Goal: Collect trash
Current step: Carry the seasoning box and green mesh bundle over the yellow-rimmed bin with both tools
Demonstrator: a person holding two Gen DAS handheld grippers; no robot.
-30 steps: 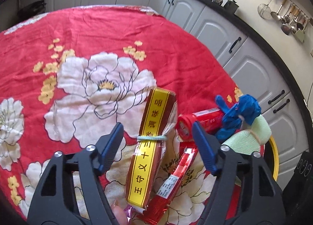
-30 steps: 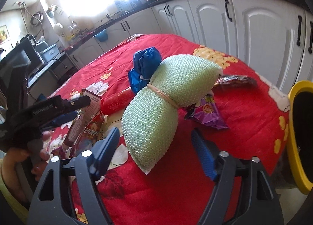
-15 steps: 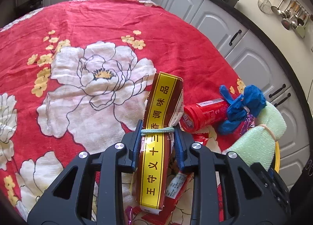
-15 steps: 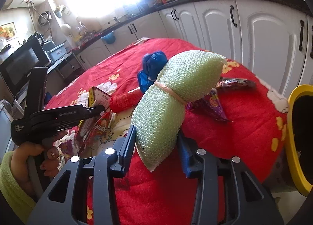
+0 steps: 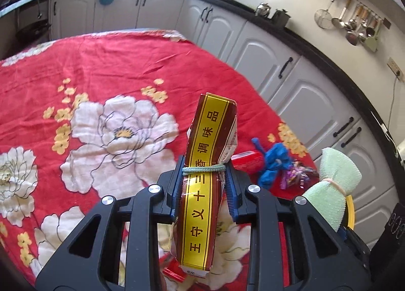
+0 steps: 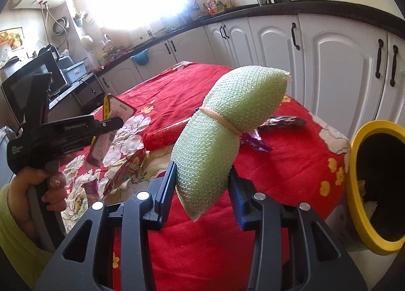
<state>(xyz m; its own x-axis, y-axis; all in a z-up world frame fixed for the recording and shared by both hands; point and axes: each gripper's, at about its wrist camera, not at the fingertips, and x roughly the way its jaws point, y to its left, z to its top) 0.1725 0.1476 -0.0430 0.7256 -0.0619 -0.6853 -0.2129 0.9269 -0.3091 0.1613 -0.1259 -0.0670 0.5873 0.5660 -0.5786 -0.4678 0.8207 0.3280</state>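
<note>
Trash is in both my grips: left tool (image 5: 205,184) clamps the seasoning packet (image 5: 206,179), right tool (image 6: 202,184) squeezes the green mesh bundle (image 6: 222,126). Yellow-rimmed bin (image 6: 354,164) sits just right of the bundle, nearer my right hand.

The left gripper (image 5: 204,187) points downward at a slant, its jaws closed tight on a long brown-and-yellow packet (image 5: 206,179) that stands up between the blue pads. From the right wrist view a hand (image 6: 49,184) wraps that gripper's handle — fingers curled round the trigger, a yellow-green sleeve (image 6: 17,235) at the wrist. The right gripper (image 6: 202,189) also tilts down, its jaws clamped on the lower end of a pale green mesh bundle (image 6: 222,123).
</note>
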